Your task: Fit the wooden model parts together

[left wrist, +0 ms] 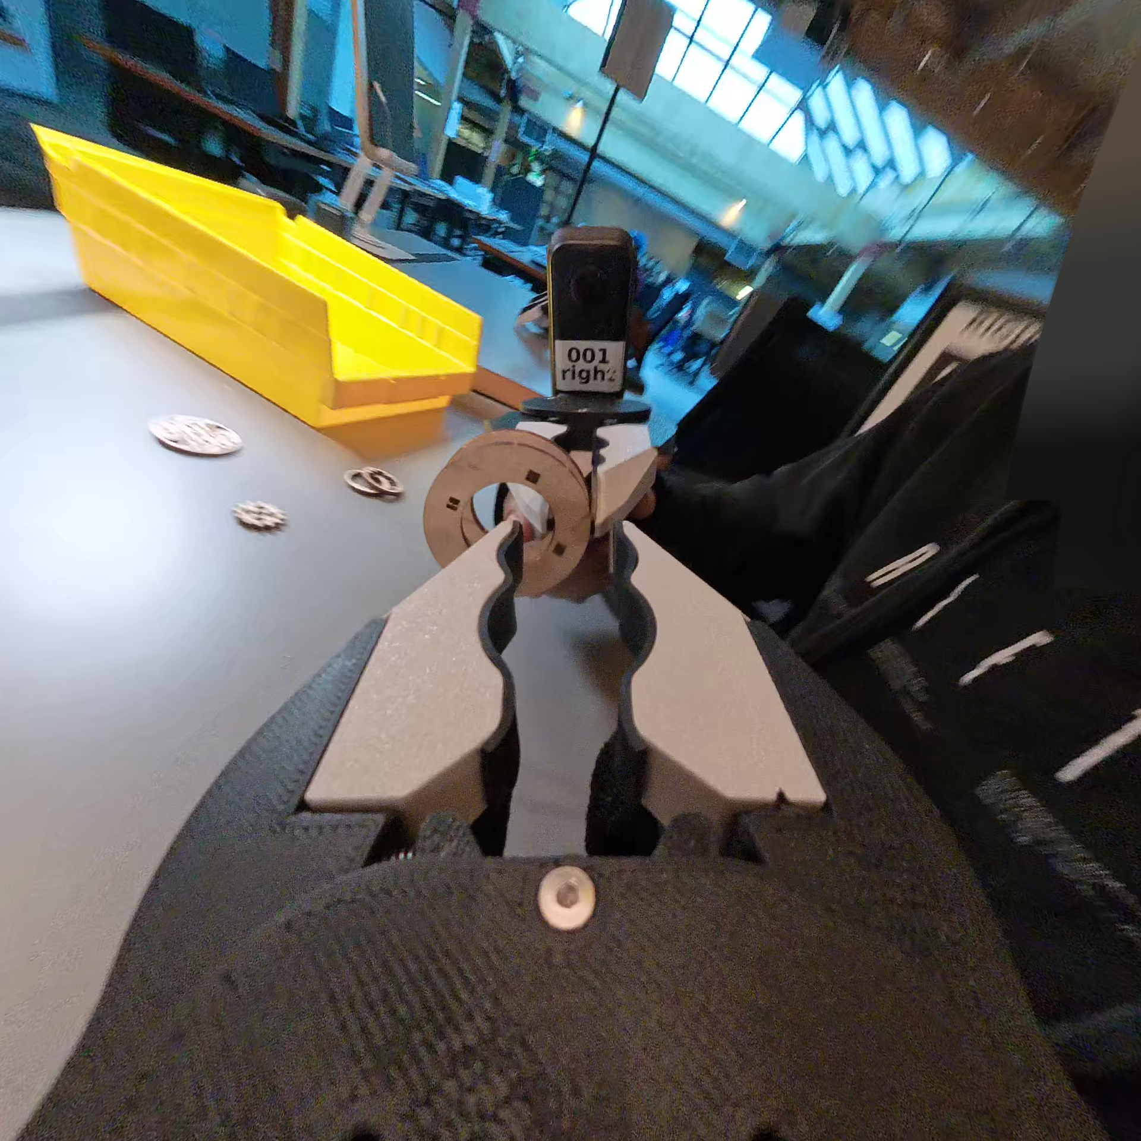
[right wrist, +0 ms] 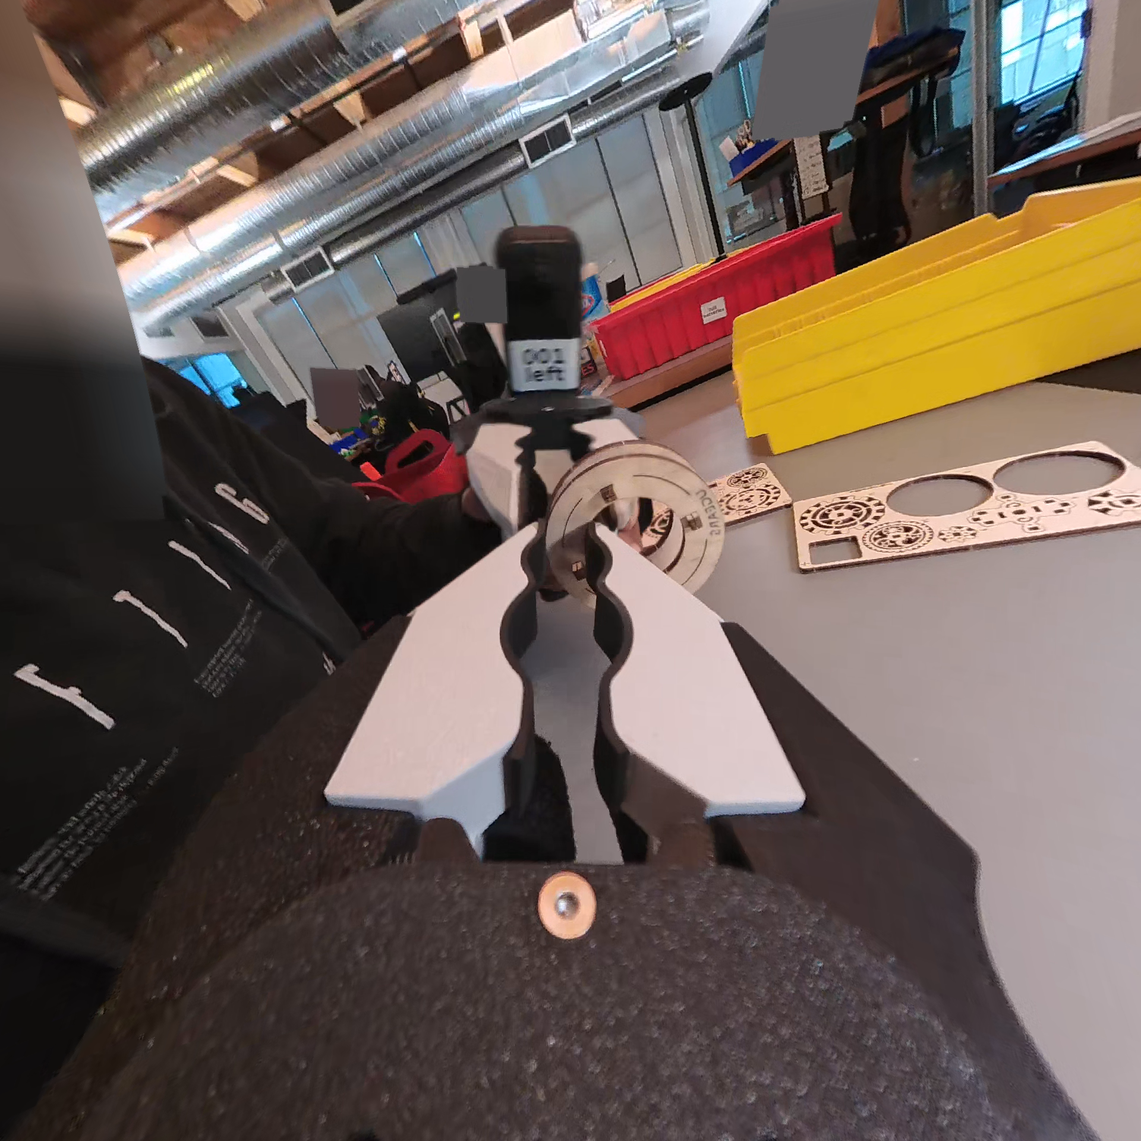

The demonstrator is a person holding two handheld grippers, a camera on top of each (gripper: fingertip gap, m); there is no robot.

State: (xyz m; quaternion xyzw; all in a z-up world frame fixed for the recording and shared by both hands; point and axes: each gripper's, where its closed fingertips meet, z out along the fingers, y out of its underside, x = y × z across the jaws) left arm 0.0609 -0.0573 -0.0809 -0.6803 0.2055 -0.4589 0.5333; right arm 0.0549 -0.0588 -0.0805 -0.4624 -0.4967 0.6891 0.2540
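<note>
A wooden ring (left wrist: 460,503) made of stacked ring layers is held in the air between both grippers, which face each other. My left gripper (left wrist: 565,534) is shut on the ring's wall, with one finger at the hole and the other outside the rim. My right gripper (right wrist: 568,531) is shut on the same ring (right wrist: 691,543), with one finger in the hole and the other outside. The right gripper also shows behind the ring in the left wrist view (left wrist: 620,472). The left gripper shows behind it in the right wrist view (right wrist: 494,481).
On the grey table (left wrist: 123,617) lie a round wooden disc (left wrist: 194,435), small linked rings (left wrist: 373,481) and a small gear (left wrist: 259,515). Stacked yellow bins (left wrist: 247,278) stand behind them. Two cut-out wooden sheets (right wrist: 963,512) (right wrist: 750,494) lie to the right, with a red bin (right wrist: 710,309) beyond. A person's black sleeve (right wrist: 154,617) is close by.
</note>
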